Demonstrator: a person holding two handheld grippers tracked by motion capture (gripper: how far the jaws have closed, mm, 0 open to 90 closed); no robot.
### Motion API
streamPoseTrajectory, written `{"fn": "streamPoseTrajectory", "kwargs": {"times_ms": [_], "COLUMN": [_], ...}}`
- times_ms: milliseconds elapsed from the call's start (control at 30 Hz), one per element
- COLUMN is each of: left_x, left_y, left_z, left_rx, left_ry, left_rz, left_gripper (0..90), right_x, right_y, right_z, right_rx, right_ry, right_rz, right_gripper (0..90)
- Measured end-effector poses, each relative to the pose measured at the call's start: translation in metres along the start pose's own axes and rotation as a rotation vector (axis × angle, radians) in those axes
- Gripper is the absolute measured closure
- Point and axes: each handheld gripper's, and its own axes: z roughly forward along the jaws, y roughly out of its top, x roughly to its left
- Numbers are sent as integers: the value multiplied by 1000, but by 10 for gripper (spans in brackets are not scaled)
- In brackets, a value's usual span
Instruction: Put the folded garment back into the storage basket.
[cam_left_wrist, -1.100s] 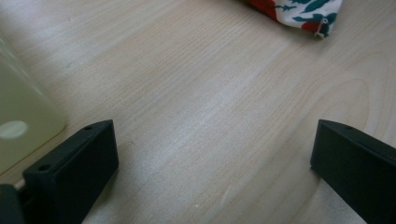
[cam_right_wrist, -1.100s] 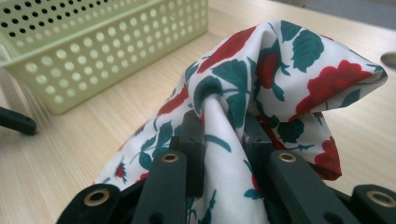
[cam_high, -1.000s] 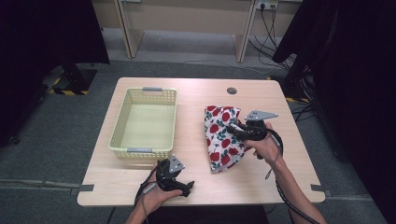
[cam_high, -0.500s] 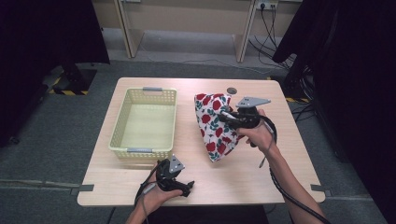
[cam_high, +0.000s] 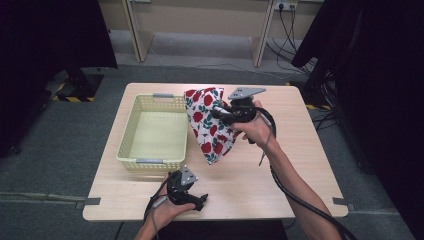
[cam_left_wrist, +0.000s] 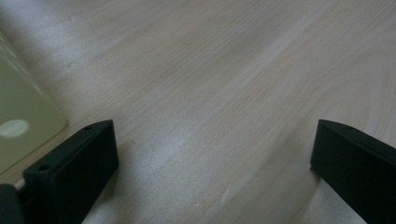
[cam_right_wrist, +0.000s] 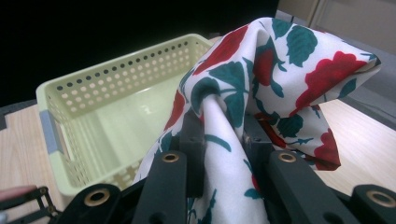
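A white cloth with red flowers and green leaves (cam_high: 207, 125) hangs in the air above the table, just right of the pale yellow basket (cam_high: 131, 146). My right gripper (cam_high: 216, 112) is shut on it; in the right gripper view the black jaws pinch a fold of the cloth (cam_right_wrist: 224, 135), with the basket (cam_right_wrist: 88, 98) beyond and to the left. The cloth's lower tip dangles close to the tabletop. My left gripper (cam_high: 200, 199) rests low at the table's front edge, below the basket. Its jaws stand wide apart over bare wood (cam_left_wrist: 219, 107), with nothing between them.
The wooden table (cam_high: 295, 150) has free room to the right of the cloth and along the front. A corner of the basket (cam_left_wrist: 23, 116) sits close to my left gripper. Dark curtains and cables surround the table on grey floor.
My right gripper has lifted the cloth off the table and carried it left toward the basket. The left gripper has stayed in place.
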Motion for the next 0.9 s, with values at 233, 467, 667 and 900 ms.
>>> {"fn": "streamPoseTrajectory", "kwargs": {"times_ms": [233, 467, 667, 900], "left_x": [0, 0, 0, 0], "left_y": [0, 0, 0, 0], "left_z": [0, 0, 0, 0], "left_rx": [0, 1, 0, -1], "left_ry": [1, 0, 1, 2], "left_rz": [0, 1, 0, 0], "left_gripper": [0, 0, 0, 0], "right_x": [12, 25, 35, 47], "right_y": [21, 45, 67, 80], "right_z": [24, 48, 65, 90], "right_rx": [9, 21, 25, 39], "right_ry": [24, 36, 48, 58], "right_rz": [-5, -14, -17, -12], "right_gripper": [756, 756, 756, 756]}}
